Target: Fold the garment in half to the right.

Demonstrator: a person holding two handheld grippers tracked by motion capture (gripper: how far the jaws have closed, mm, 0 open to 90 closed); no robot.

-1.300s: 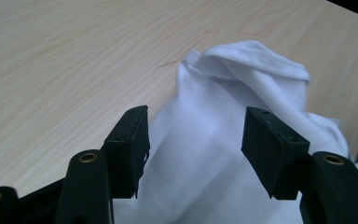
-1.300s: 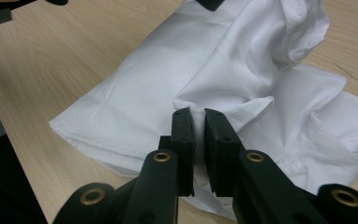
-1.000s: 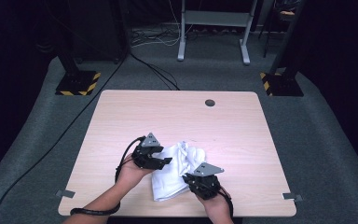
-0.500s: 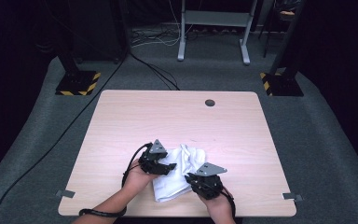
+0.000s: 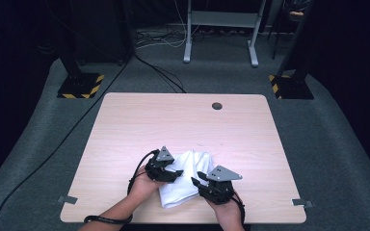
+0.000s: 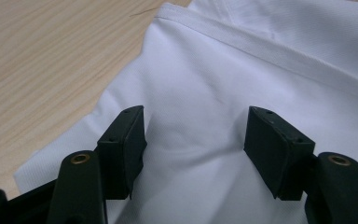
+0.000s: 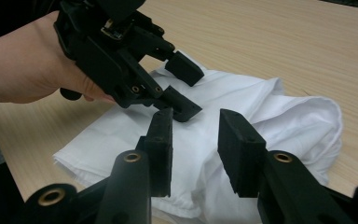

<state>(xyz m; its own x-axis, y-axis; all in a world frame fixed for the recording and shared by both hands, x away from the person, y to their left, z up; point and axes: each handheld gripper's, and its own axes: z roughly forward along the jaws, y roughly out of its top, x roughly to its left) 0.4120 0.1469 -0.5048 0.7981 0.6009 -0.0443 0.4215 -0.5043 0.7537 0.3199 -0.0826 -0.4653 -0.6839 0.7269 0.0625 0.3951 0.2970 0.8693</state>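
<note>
- centrally, a crumpled white cotton cloth lies on the near part of the pale wooden table, close to the person's edge, folded over itself with a stitched hem showing in the left gripper view.
- the cloth's far side is bunched into soft rolls, while its near corner lies flat on the wood.
- the left gripper sits over the cloth's left part; in its own view the two black jaws are spread wide with white fabric between them, tips at or just above the cloth (whether they touch it cannot be told).
- the right gripper is over the cloth's right near edge; its jaws stand apart too, pinching nothing, with the cloth below and beyond them.
- the two grippers point toward each other, tips near one another above the cloth, as the right gripper view shows the left gripper just ahead.
- a bare hand holds the left gripper, and a black cable loops from it.
- farther off, a small dark round hole marks the table's far side, and grey carpet surrounds the table.
</note>
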